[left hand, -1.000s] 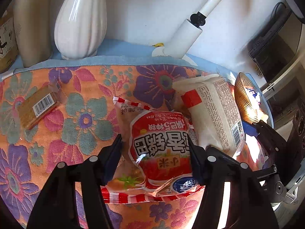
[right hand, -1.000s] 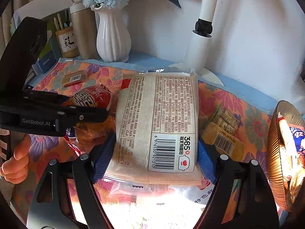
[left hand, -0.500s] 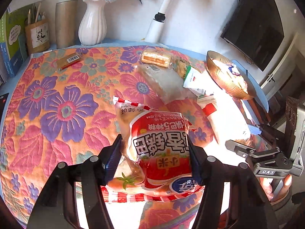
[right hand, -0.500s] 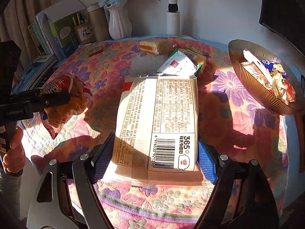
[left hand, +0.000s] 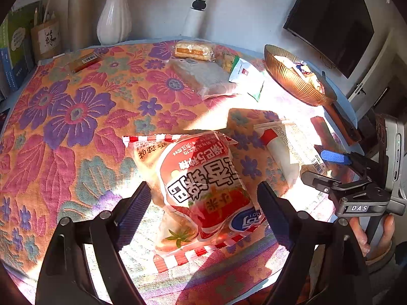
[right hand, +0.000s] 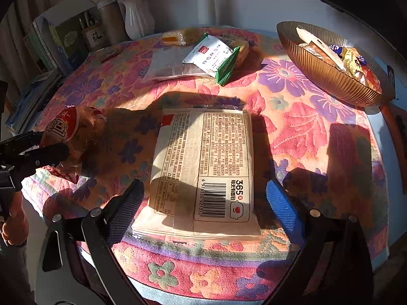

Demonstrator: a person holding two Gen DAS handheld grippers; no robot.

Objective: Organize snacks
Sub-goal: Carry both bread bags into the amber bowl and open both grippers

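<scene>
Both packets now lie released: each hand-held gripper, left and right, has just opened wide.

White vase, books, dark screen behind floral cloth

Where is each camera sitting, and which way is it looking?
Left wrist: sits on the left gripper, looking down at the red snack bag between its open fingers; the other hand shows at right.
Right wrist: sits on the right gripper, looking down at the pale bread packet between its open fingers; a hand shows at left.
Both share: the floral tablecloth, brown ribbed bowl, white vase, and both packets.
</scene>
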